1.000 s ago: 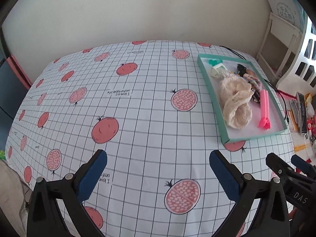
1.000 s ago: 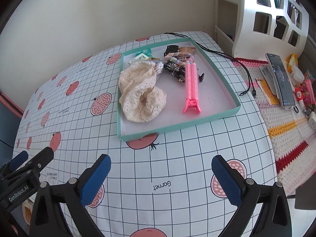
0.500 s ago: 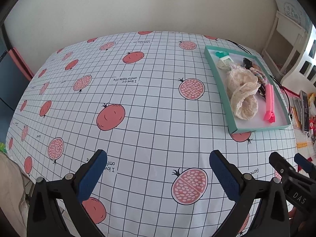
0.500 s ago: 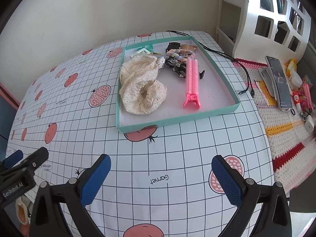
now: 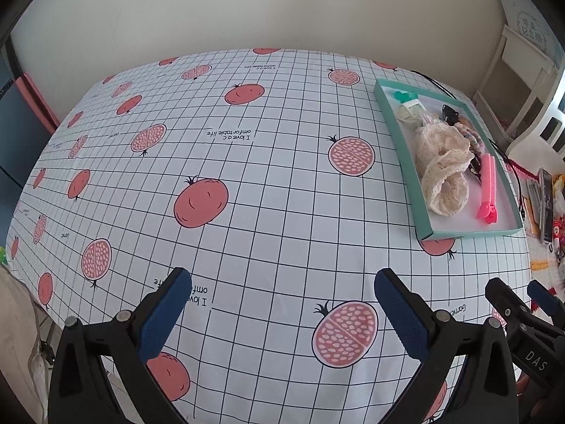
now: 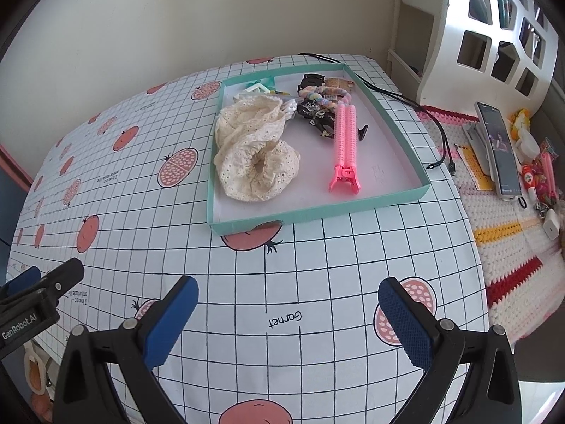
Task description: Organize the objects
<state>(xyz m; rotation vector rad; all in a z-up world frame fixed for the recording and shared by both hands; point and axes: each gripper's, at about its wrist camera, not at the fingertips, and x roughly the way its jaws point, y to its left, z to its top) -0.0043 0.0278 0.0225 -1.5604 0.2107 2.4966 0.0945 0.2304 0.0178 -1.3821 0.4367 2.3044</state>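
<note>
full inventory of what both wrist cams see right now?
tray: 1, teal rim, white floor, far right part of the tablecloth
lace scrunchie: 1, cream, left half of the tray
long hair clip: 1, pink, middle of the tray
braided hair tie: 1, pastel, back of the tray
dark hair clips: several, black, count unclear, back of the tray
small clips: about two, teal and white, back left corner of the tray
tablecloth: 1, white grid with red pomegranates
cable: 1, black, beside the tray
phone: 1, dark, on the crochet mat to the right
left gripper: 1, black with blue pads, jaws open, empty
right gripper: 1, same, jaws open, empty
</note>
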